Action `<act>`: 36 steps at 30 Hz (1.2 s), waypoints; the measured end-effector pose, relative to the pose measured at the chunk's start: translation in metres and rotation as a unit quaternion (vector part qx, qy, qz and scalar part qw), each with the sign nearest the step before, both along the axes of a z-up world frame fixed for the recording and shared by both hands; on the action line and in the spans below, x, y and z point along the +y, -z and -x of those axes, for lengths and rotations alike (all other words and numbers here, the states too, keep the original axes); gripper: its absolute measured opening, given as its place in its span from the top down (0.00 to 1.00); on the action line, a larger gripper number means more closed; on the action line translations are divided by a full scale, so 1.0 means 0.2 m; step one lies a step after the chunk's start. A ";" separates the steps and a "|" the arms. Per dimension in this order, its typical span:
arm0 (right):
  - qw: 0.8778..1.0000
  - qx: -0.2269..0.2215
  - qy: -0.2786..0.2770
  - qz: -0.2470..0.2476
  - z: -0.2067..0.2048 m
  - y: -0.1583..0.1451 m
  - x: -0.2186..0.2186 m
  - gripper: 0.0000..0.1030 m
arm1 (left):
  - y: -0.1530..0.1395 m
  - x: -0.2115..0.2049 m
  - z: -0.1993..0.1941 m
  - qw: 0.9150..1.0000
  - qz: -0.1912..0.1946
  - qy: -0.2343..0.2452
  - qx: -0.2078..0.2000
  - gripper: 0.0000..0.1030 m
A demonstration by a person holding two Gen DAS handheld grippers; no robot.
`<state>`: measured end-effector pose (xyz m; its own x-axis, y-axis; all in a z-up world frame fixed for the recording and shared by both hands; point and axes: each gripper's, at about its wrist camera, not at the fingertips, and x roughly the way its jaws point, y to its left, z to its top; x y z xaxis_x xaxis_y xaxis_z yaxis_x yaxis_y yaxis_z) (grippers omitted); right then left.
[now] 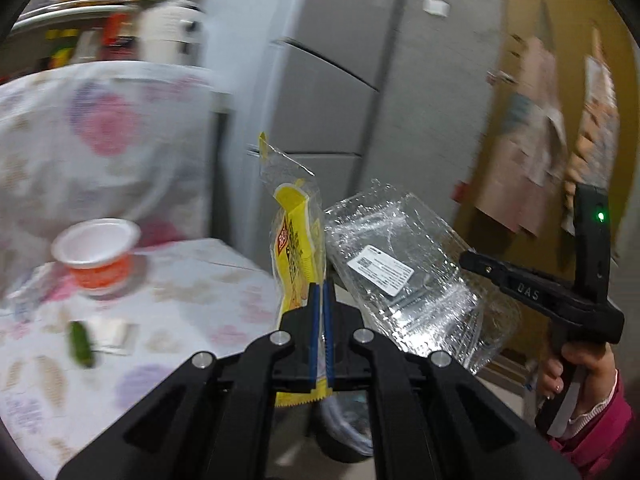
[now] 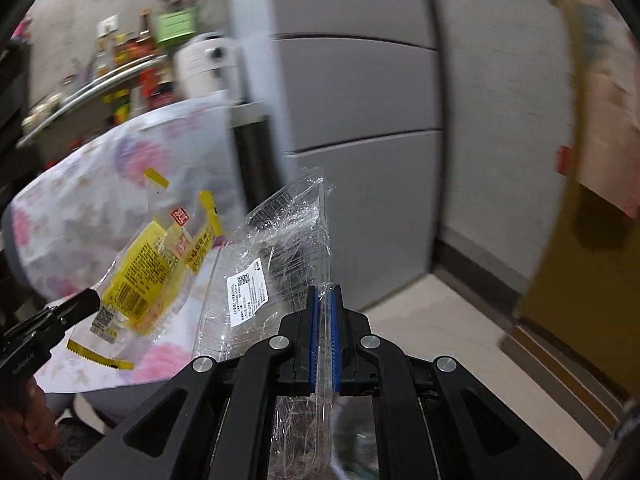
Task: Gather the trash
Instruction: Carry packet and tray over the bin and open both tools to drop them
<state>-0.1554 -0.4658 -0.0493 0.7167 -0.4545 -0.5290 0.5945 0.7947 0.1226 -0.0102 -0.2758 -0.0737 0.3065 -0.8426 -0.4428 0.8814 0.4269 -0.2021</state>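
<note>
My left gripper (image 1: 321,289) is shut on a yellow and clear snack wrapper (image 1: 294,240), held upright in the air past the table edge. My right gripper (image 2: 325,292) is shut on a clear plastic container (image 2: 276,256) with a white label. In the left wrist view the clear container (image 1: 404,276) hangs just right of the wrapper, with the right gripper (image 1: 472,259) behind it. In the right wrist view the wrapper (image 2: 152,268) hangs to the left, with the left gripper (image 2: 90,300) at its lower edge.
A table with a floral cloth (image 1: 180,300) holds an orange and white cup (image 1: 96,252), a green item (image 1: 82,344) and a small white packet (image 1: 114,332). A grey fridge (image 1: 340,80) stands ahead. A dark bin (image 1: 344,428) sits on the floor below the grippers.
</note>
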 end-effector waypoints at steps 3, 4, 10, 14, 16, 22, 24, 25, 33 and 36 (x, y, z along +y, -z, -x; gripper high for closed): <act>0.999 0.011 0.039 -0.004 0.15 0.04 -0.07 0.94 | 0.05 -0.14 0.10 0.999 -0.011 0.041 -0.004 1.00; 0.998 0.019 0.056 -0.006 0.21 0.08 -0.10 0.94 | 0.08 -0.20 0.14 0.998 -0.019 0.058 -0.004 1.00; 0.990 0.084 0.107 -0.043 0.36 0.34 -0.24 0.94 | 0.22 -0.37 0.28 0.993 -0.056 0.104 0.011 1.00; 0.983 0.114 0.107 -0.097 0.35 0.56 -0.34 0.93 | 0.29 -0.46 0.30 0.989 -0.077 0.125 0.021 1.00; 0.980 0.134 0.100 -0.112 0.30 0.67 -0.37 0.91 | 0.33 -0.51 0.31 0.987 -0.090 0.132 0.024 1.00; 0.970 0.154 0.091 -0.162 0.19 0.86 -0.50 0.72 | 0.42 -0.63 0.32 0.980 -0.118 0.153 0.038 1.00; 0.972 0.140 0.094 -0.163 0.20 0.84 -0.51 0.59 | 0.44 -0.65 0.33 0.978 -0.125 0.160 0.040 0.99; 0.973 0.133 0.096 -0.160 0.21 0.82 -0.52 0.58 | 0.44 -0.66 0.34 0.977 -0.127 0.166 0.041 0.95; 0.981 0.084 0.127 -0.119 0.37 0.58 -0.51 0.58 | 0.41 -0.64 0.31 0.980 -0.116 0.156 0.046 0.48; 0.985 0.065 0.122 -0.103 0.37 0.48 -0.48 0.58 | 0.37 -0.56 0.25 0.985 -0.111 0.129 0.040 0.48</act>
